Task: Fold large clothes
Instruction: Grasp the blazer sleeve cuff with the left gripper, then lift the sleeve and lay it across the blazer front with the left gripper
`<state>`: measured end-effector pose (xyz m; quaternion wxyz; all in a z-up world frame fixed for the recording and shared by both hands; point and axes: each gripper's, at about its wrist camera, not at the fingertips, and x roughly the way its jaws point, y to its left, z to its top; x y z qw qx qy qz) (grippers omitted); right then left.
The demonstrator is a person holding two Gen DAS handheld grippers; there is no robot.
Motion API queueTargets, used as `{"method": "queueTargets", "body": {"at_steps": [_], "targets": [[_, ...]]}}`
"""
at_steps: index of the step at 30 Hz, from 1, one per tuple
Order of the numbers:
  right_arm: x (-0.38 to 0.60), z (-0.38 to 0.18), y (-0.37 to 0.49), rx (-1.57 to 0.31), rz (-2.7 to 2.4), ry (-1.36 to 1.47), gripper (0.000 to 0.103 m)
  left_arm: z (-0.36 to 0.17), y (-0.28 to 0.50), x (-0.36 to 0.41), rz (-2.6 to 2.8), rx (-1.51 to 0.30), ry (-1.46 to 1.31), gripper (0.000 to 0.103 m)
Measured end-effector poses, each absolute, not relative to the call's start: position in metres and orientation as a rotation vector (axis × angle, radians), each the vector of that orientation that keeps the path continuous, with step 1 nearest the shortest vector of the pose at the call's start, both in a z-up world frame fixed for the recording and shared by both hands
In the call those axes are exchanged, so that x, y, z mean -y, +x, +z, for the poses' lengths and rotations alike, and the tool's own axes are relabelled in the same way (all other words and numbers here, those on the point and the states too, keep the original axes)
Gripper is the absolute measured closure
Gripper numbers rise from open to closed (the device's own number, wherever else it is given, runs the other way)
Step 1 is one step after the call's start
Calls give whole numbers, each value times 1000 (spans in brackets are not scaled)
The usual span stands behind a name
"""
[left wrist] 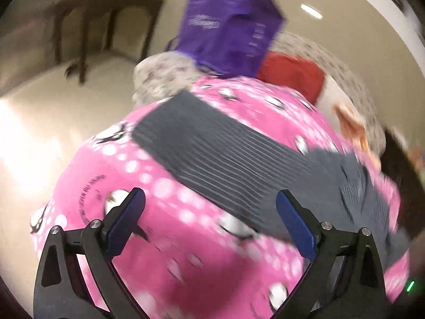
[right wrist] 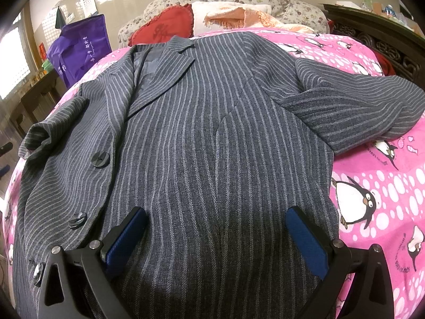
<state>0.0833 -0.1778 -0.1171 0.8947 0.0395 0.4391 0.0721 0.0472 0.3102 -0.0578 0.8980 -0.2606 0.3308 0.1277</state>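
View motion-blurred. Left tool (left wrist: 210, 222) wide open, blue pads apart, nothing between them, above pink penguin-print bedspread (left wrist: 170, 239). Grey striped garment (left wrist: 225, 164) lies as band across bedspread, just beyond tool, running toward right edge, where it bunches. Purple bag (left wrist: 228, 26) beyond garment's far end. Red cushion (left wrist: 294, 74) right of bag, at floral headboard (left wrist: 159, 79). Orange fringed cloth (left wrist: 350, 125) right of garment. Dark wooden table (left wrist: 106, 16) left of bag, on pale floor (left wrist: 39, 133).

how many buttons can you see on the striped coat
3, all along the front edge of the grey pinstriped coat: upper button, middle button, lower button beside the right gripper. Others may be hidden.
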Motion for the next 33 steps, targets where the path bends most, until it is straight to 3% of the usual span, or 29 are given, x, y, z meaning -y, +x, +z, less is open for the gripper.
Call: {"method": "queueTargets", "body": {"at_steps": [8,9,10,13,21,22,23,33], "targets": [[177,-117,83,-910,150,82,0,-86,77,-356,250,-695,-727,12],[178,-117,83,-910,149,82,0,-85,80,-357,243,-694,-715,21],[178,-117,83,-910,149,81,0,-81,86,-359,226,-691,-703,40],[178,-117,84,-910,149,80,0,-82,102,-368,194,-722,-703,67],[178,-117,83,-910,150,80,0,-76,121,-376,251,-734,-627,71],[178,-117,83,-910,150,81,0,-71,120,-375,273,-725,-605,90],[178,-117,83,-910,150,80,0,-64,118,-375,297,-708,-581,97],[178,-117,83,-909,150,79,0,45,40,-435,655,-423,-524,97]]}}
